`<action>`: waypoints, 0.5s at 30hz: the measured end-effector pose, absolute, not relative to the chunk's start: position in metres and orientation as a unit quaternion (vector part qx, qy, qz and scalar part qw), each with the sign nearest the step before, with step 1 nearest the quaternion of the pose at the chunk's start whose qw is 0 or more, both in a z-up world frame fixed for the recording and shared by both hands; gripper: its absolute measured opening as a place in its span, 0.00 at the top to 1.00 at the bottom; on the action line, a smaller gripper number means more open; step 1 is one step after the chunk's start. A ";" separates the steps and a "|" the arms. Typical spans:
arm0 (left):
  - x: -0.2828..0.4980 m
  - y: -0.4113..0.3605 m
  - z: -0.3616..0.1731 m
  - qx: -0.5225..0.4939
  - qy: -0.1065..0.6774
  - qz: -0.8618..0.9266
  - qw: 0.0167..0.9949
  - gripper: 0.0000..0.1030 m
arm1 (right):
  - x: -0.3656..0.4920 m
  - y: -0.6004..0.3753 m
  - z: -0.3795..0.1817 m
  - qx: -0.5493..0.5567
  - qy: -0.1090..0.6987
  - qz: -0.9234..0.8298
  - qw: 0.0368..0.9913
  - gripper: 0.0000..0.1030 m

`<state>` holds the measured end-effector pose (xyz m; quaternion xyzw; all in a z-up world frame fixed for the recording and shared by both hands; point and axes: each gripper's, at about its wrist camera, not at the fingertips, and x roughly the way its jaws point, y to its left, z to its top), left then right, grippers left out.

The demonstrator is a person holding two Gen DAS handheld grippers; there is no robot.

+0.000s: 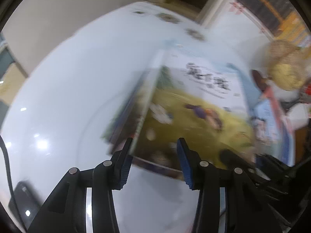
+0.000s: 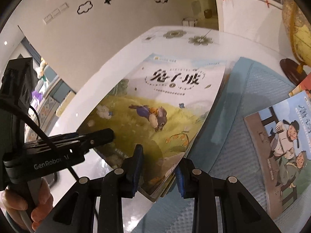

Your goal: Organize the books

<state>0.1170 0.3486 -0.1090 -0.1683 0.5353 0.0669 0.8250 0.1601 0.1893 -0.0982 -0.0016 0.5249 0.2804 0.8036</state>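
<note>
**Stack gripped on the right, loose on the left**

At far left, on the white table (image 2: 108, 71): left gripper (image 1: 154, 145) with jaws apart, tips at the near left corner of the rabbit book (image 2: 155, 101), pads astride its edge but pressing nothing. Blurred in its own view; seen side-on from the right wrist.

In the middle: rabbit book topmost on a small stack, partly on bare table, right edge over the blue mat (image 2: 243, 97). Long axis away from both grippers, toward the far table edge; near short edge facing them.

Just right of that: right gripper (image 2: 158, 155) clamped on the near right corner of the stack. Probably the only hold, so any shift pivots on this corner.

Further right, well apart: second book (image 2: 281, 145) flat on the mat, globe (image 2: 297, 29) behind.
</note>
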 end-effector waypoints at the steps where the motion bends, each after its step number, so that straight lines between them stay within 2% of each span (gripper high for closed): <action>1: 0.113 0.351 -0.107 -0.157 0.530 0.090 0.828 0.60 | 0.159 0.190 -0.100 -0.008 0.525 0.287 0.801 0.71; 4: 0.100 0.354 -0.105 -0.156 0.529 0.117 0.826 0.60 | 0.152 0.188 -0.099 -0.029 0.515 0.301 0.802 0.69; 6: 0.088 0.352 -0.103 -0.166 0.528 0.113 0.825 0.60 | 0.147 0.181 -0.100 -0.037 0.521 0.309 0.795 0.61; 15: 0.045 0.280 -0.072 -0.174 0.505 0.059 0.843 0.60 | 0.102 0.078 -0.082 -0.053 0.517 0.299 0.800 0.59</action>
